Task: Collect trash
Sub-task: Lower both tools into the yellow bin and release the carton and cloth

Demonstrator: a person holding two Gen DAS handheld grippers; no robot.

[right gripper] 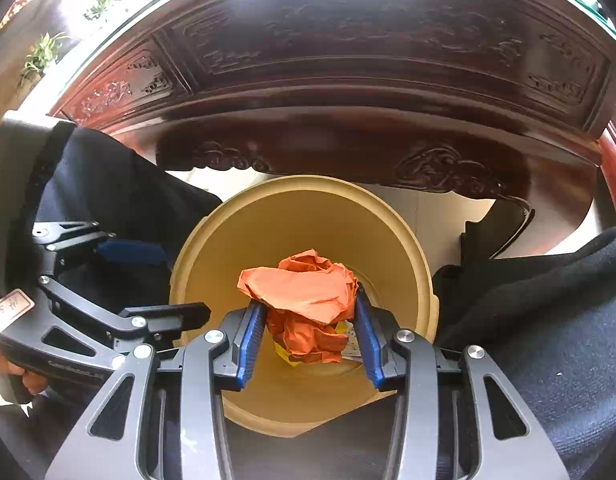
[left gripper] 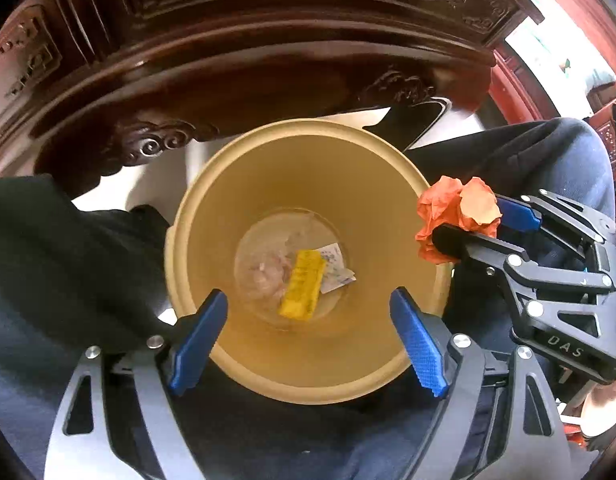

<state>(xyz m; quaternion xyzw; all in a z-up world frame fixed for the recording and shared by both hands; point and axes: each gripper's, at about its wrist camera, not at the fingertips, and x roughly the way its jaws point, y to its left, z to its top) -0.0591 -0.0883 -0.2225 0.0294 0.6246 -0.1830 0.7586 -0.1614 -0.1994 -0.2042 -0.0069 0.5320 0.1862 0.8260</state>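
Observation:
A tan round trash bin [left gripper: 308,136] stands on the floor between the person's legs, seen from above; it also shows in the right wrist view [right gripper: 308,188]. At its bottom lie a yellow wrapper [left gripper: 301,288], a white paper scrap [left gripper: 336,268] and clear plastic. My right gripper [right gripper: 308,316] is shut on a crumpled orange paper ball [right gripper: 308,296] and holds it above the bin; in the left wrist view the ball [left gripper: 460,208] sits over the bin's right rim. My left gripper [left gripper: 308,320] is open and empty over the bin's near side.
A dark carved wooden table [right gripper: 348,80] with a glass top overhangs the far side of the bin. The person's dark-trousered legs [left gripper: 67,260] flank the bin on both sides. Potted plants [right gripper: 43,56] stand at the far left.

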